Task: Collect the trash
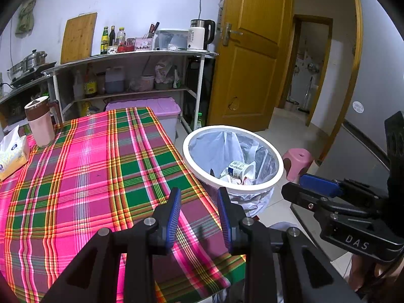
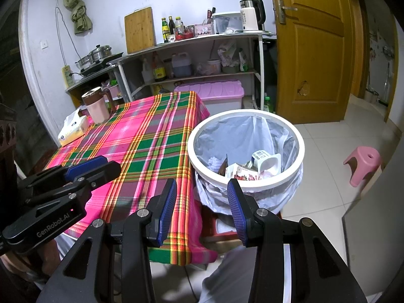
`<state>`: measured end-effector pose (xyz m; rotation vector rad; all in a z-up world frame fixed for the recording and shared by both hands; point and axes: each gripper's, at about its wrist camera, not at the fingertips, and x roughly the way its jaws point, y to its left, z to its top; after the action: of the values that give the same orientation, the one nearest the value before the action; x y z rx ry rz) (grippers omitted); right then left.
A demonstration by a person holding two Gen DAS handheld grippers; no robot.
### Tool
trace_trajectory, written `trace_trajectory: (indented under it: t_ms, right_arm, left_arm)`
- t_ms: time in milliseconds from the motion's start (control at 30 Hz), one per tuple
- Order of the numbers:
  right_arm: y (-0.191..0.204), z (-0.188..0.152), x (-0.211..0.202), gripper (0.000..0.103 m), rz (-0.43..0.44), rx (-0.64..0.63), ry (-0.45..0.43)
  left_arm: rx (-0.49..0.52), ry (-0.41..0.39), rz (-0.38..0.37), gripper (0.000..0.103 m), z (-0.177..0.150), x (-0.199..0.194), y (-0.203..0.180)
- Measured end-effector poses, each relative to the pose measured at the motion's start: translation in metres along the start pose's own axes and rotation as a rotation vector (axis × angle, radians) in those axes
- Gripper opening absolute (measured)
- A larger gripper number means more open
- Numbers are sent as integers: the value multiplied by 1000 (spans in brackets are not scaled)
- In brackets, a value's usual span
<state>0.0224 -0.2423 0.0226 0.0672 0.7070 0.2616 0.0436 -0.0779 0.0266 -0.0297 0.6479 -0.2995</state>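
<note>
A pink, green and yellow plaid tablecloth (image 1: 101,176) filled the lower left of the frame. The round white-rimmed bin (image 1: 252,189) at centre right held a pale translucent liner. A small pink plastic stool (image 2: 363,162) stood at right, before an ochre wooden door (image 2: 313,50).

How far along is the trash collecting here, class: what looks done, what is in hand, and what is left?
Done: the white bin already holds a yogurt cup and a strawberry carton. In hand: nothing; the left gripper and right gripper stand open and empty. Left: no trash shows on the plaid tablecloth, only a tissue pack and jug.
</note>
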Motion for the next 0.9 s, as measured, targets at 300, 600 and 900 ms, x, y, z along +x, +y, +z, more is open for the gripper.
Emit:
trace_trajectory:
  t_ms: [300,600,900]
  right_arm:
    - [0,-1,0,43,1,1,3]
    - [0,1,0,43,0,2,4]
    - [-1,3,1,43,0,0,5]
  left_arm:
    - [-1,6,4,29,-5,2,2]
    - [3,16,10,29,-7,5,1]
    - [8,26,25,29,-9,7,1]
